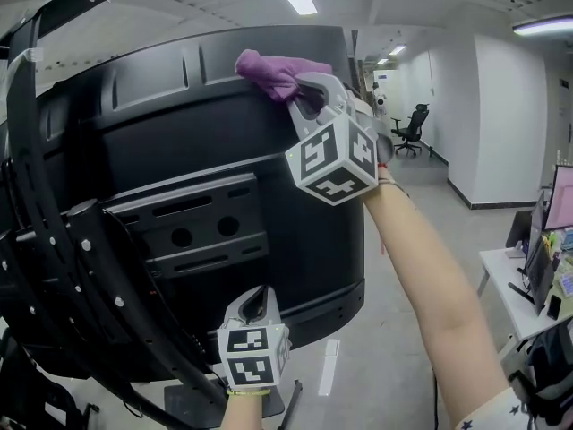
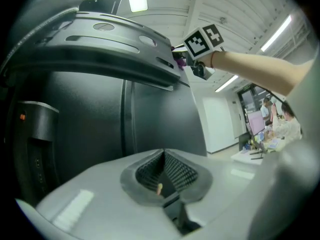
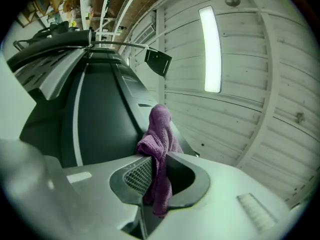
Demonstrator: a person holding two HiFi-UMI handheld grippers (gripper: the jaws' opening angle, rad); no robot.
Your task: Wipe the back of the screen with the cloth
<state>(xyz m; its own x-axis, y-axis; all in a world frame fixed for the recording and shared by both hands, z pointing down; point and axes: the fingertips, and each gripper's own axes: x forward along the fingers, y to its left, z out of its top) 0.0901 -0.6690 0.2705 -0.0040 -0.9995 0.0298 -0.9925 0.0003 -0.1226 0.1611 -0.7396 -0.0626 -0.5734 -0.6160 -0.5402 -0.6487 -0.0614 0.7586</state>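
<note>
No lettering, brand or number is legible on the screen (image 1: 224, 133) or anywhere else.

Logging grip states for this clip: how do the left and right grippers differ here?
The grey right gripper has its fingers shut on the purple terry cloth; the grey left gripper has its fingers closed on nothing. The right gripper is raised at the top edge of the black plastic screen back, the left gripper low near its bottom edge. Both carry a marker cube.
</note>
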